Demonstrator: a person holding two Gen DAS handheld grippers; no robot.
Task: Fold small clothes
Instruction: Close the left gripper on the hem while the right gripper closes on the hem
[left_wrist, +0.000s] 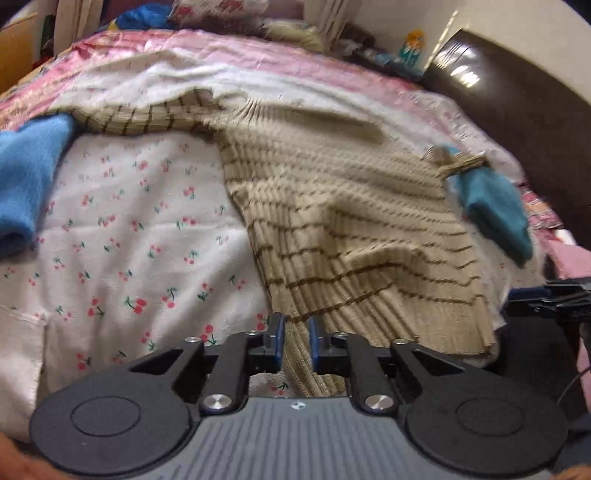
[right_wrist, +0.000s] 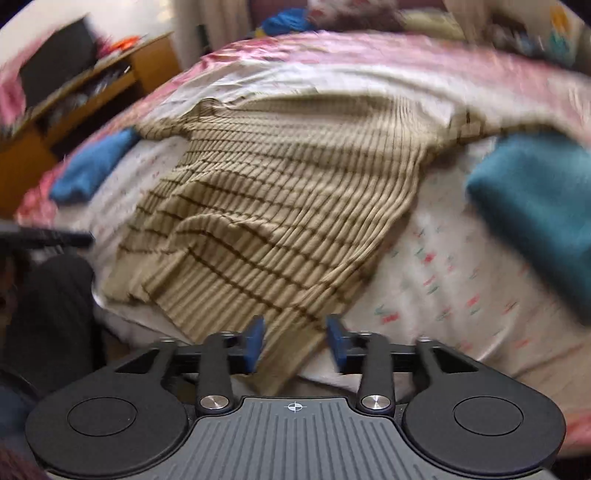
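A tan ribbed sweater with thin brown stripes (left_wrist: 332, 206) lies spread on the bed, its hem toward me; it also shows in the right wrist view (right_wrist: 280, 206). My left gripper (left_wrist: 297, 332) is shut on the sweater's near left hem corner, cloth pinched between the blue pads. My right gripper (right_wrist: 295, 339) stands partly open around the near right hem corner, and cloth hangs between the pads without being pinched. The right wrist view is blurred by motion.
A white cherry-print sheet (left_wrist: 140, 236) covers the bed over a pink quilt (left_wrist: 258, 48). A bright blue garment (left_wrist: 26, 177) lies at the left and a teal folded one (left_wrist: 495, 210) at the right. A dark headboard (left_wrist: 517, 110) and a wooden shelf (right_wrist: 92, 88) flank the bed.
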